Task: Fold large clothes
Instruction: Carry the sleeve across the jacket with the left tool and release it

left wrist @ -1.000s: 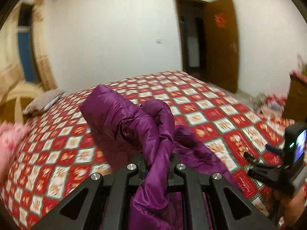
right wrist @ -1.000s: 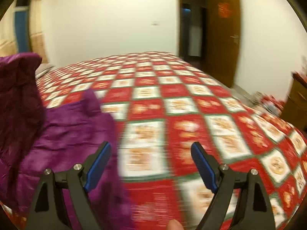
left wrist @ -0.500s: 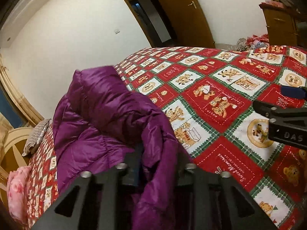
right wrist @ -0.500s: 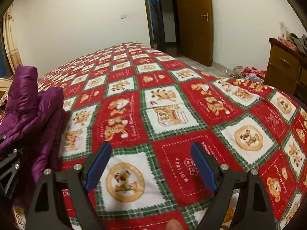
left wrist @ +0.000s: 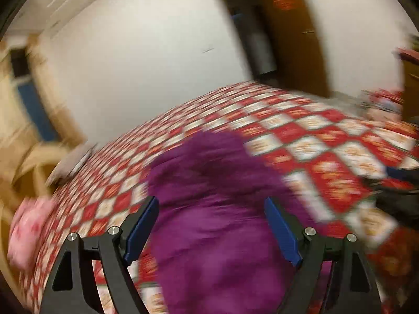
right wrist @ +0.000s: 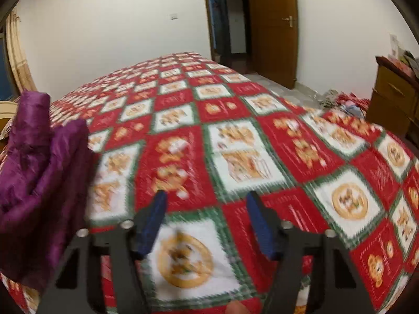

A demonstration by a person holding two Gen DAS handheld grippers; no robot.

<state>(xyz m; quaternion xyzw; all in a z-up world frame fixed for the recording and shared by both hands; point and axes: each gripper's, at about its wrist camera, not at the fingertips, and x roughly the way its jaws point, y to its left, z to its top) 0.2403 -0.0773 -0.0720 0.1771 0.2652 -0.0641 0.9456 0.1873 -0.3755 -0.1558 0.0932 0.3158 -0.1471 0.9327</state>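
From where I sit, the biggest thing in both feeds is the bed (right wrist: 262, 136), covered by a red, white and green checked quilt with bear prints, running back to a white wall and a brown door (right wrist: 272, 26). On it lies the purple puffer jacket (left wrist: 222, 222), bunched in a soft heap toward the left side of the bed as the right wrist camera sees it, with quilt showing all round it. I judge the folding barely begun: the jacket is a crumpled mound with no flat panel, no straight edge and no sleeve I can pick out, so spreading it, bringing the sleeves in and doubling the body all look left to do. The left feed is badly smeared, so finer detail of the fabric is lost to me. A wooden dresser (right wrist: 392, 96) stands at the right with loose items piled on top; its drawers are shut and I cannot tell what they hold. A pink bundle (left wrist: 28, 233) sits at the left bed edge. My left gripper (left wrist: 212, 225) has its jaws opening, the jacket lying between them but the pads clear of it. My right gripper (right wrist: 207, 222) has its jaws closing over bare quilt, nothing between them.
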